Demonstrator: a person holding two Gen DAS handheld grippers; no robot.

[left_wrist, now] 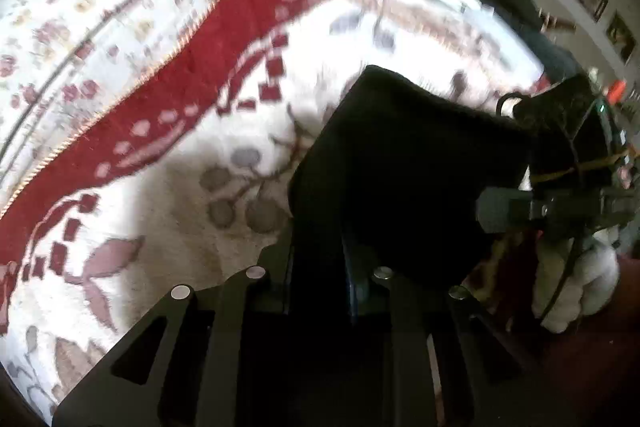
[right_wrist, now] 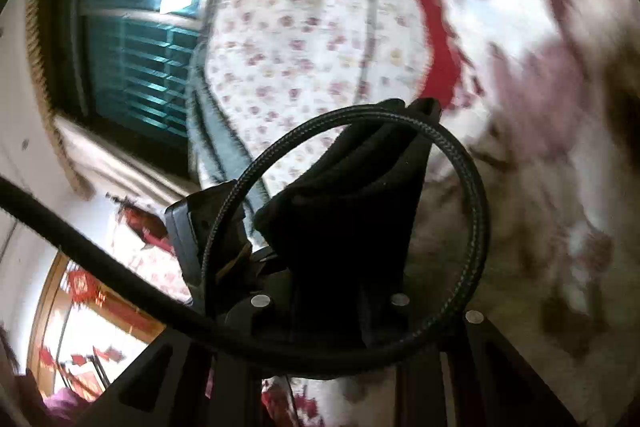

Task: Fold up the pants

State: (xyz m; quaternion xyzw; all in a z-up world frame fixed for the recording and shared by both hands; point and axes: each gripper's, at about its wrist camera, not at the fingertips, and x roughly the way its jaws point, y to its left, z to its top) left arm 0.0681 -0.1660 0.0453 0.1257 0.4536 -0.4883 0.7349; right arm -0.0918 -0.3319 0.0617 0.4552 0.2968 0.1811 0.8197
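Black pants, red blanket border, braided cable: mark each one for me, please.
black pants (left_wrist: 400,163): left wrist view, on the lifted dark fabric ahead of the fingers.
red blanket border (left_wrist: 200,67): left wrist view, middle of the red band.
braided cable (right_wrist: 476,195): right wrist view, right side of the loop.

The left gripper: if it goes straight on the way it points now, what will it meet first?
The black pants, already clamped between the left gripper fingers. Beyond that fabric the line probably reaches the white and red blanket, though depth is unclear in this blurred fisheye view.

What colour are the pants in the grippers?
Black pants; clearest in the left wrist view.
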